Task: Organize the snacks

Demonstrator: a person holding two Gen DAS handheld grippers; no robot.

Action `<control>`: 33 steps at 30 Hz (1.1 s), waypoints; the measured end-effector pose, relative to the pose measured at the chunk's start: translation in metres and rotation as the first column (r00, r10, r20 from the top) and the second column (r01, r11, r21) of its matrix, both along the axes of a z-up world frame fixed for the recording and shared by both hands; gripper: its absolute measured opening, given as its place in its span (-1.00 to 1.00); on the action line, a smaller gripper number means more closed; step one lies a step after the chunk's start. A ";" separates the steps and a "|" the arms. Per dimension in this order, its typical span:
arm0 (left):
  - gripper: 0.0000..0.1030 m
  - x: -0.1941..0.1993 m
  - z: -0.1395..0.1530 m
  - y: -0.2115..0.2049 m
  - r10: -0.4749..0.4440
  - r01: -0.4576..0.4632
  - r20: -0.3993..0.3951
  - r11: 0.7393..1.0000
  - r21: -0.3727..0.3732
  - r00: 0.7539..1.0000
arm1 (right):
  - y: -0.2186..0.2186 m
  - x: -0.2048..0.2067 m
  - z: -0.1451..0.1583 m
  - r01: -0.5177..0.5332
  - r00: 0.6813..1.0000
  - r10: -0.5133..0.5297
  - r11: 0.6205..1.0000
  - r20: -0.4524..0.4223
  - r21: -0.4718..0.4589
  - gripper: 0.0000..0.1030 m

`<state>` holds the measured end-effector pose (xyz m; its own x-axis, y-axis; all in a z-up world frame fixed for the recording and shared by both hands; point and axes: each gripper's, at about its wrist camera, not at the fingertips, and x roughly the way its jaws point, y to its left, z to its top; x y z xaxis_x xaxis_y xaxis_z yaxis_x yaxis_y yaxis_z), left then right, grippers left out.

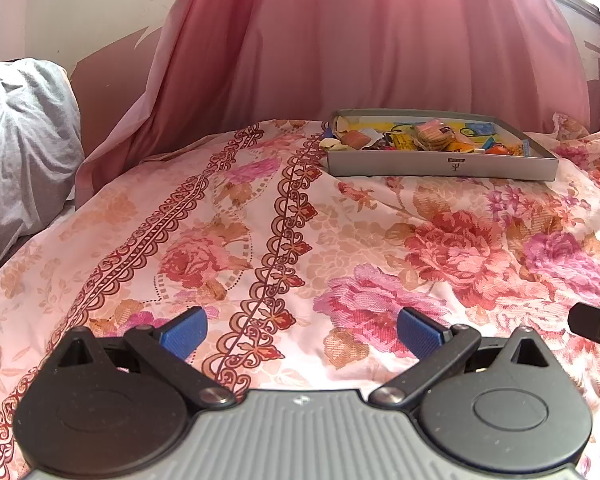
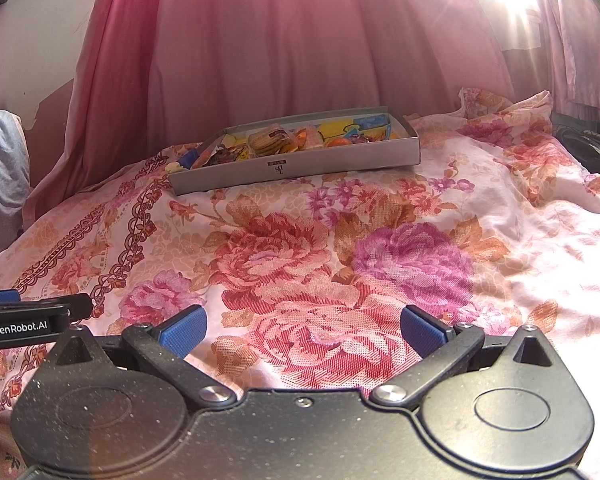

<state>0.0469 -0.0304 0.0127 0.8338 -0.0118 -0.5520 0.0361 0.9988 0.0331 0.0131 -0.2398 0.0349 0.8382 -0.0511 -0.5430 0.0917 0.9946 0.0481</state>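
A: In the left wrist view, the left gripper point(image 1: 302, 334) hangs at the bottom of the frame over the bed point(image 1: 260, 240), its fingers point(image 1: 184, 332) spread wide with nothing between them. The grey box point(image 1: 440, 165) sits at upper right, snacks point(image 1: 432, 136) heaped inside.

B: In the right wrist view, the right gripper point(image 2: 303, 330) is likewise spread and empty; the box point(image 2: 296, 168) lies at upper centre, well apart.

A: The step?

B: That fits either sorting about to start or snacks already gathered. The pictures can't settle it.
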 end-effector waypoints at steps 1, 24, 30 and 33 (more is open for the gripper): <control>0.99 0.000 0.000 0.000 0.001 -0.001 -0.002 1.000 -0.001 1.000 | 0.000 0.000 0.000 0.000 1.000 0.000 1.000 0.000 0.000 0.99; 0.99 0.000 -0.001 0.001 -0.005 0.005 -0.006 1.000 0.003 1.000 | 0.001 0.000 0.000 0.001 1.000 -0.001 1.000 -0.002 -0.001 0.99; 0.99 0.001 -0.002 0.001 -0.002 0.001 -0.013 1.000 -0.006 1.000 | 0.001 0.000 -0.001 0.000 1.000 0.000 1.000 -0.003 -0.001 0.99; 0.99 0.001 -0.002 0.002 0.001 -0.001 -0.014 1.000 -0.011 1.000 | 0.003 -0.002 -0.005 -0.002 1.000 0.002 1.000 -0.005 -0.001 0.99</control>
